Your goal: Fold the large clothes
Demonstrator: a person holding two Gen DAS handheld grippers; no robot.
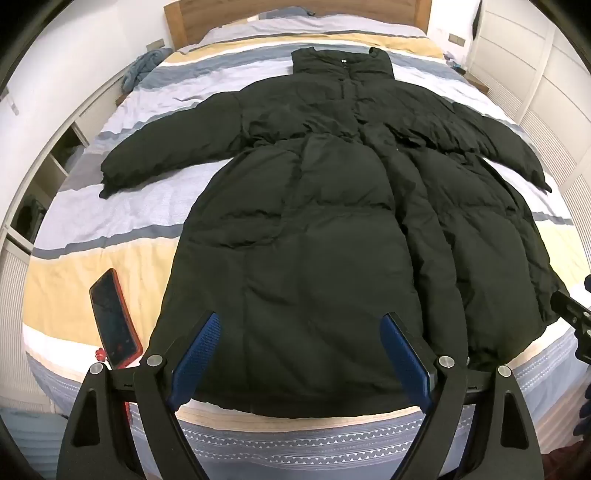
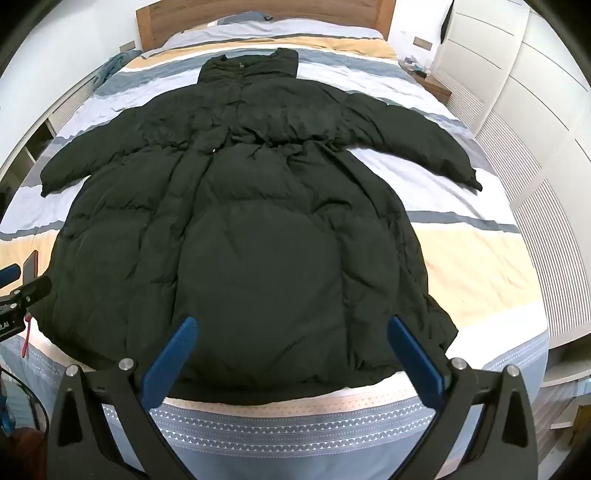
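The long black quilted puffer coat point(image 1: 325, 229) lies spread front-up on the striped bed point(image 1: 110, 229), collar toward the headboard, and looks soft, bulky, light and slippery, best pinched at cuff or hem corner by the left gripper point(image 1: 301, 350) and right gripper point(image 2: 291, 354), both wide open, empty

One black puffer coat point(image 1: 314, 229) fills the middle of the frame, with two sleeves spread out, one to each side. One bed point(image 1: 110, 206) under it, one wooden headboard point(image 1: 192, 18) at the top. One phone in a red case point(image 1: 114, 317) at lower left. Two claws: the left claw point(image 1: 301, 321) and the right claw point(image 2: 291, 325), two blue pads point(image 1: 199, 350) apiece. One blue cloth bundle point(image 1: 142, 68) at upper left.
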